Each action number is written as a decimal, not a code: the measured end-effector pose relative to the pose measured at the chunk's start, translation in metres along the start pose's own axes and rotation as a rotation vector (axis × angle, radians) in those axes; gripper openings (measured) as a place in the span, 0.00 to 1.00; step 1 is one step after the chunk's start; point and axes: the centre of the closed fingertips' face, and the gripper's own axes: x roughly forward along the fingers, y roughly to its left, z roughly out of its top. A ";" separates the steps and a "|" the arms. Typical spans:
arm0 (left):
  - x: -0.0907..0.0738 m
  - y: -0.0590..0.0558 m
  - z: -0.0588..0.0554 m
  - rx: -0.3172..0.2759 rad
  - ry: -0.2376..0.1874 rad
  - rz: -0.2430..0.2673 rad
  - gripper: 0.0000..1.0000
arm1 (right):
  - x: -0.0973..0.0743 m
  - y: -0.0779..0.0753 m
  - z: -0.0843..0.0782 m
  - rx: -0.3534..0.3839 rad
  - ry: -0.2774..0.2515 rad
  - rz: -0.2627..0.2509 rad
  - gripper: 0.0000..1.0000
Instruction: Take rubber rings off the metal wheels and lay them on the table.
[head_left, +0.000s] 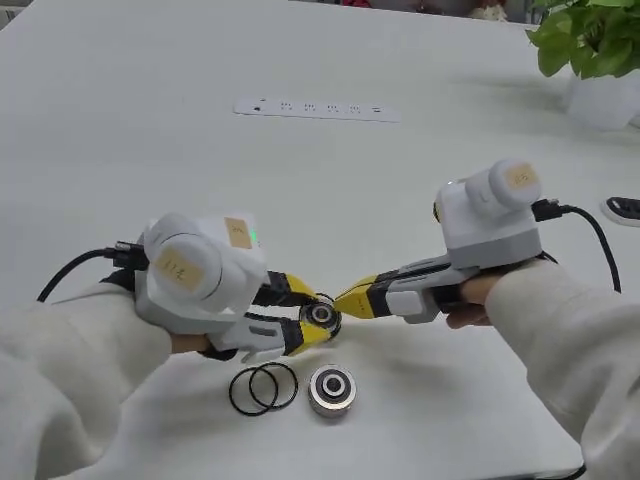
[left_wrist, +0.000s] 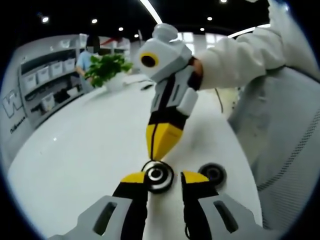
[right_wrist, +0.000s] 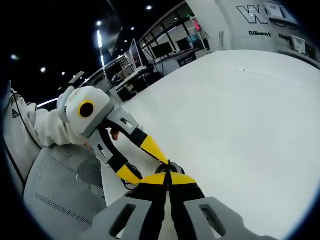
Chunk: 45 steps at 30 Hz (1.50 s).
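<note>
Bright even overhead light, soft shadows, fisheye edges warped and dim

Big "W" + "Diligent", rear wall (right_wrist: 235, 22)

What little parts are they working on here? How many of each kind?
Metal wheels: 2, the held wheel and the wheel on the table
Loose rubber rings: 2, the left ring and the right ring
Total: 4
</note>
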 end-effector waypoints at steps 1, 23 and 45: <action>-0.001 -0.003 0.002 0.006 -0.002 -0.012 0.29 | 0.000 0.000 0.000 0.000 -0.001 -0.001 0.00; -0.061 0.008 0.048 -0.008 -0.080 0.047 0.62 | -0.011 0.010 0.021 -0.002 -0.064 0.010 0.00; -0.129 -0.002 0.045 0.020 -0.040 0.113 0.85 | -0.009 0.039 0.038 -0.065 -0.103 0.092 0.00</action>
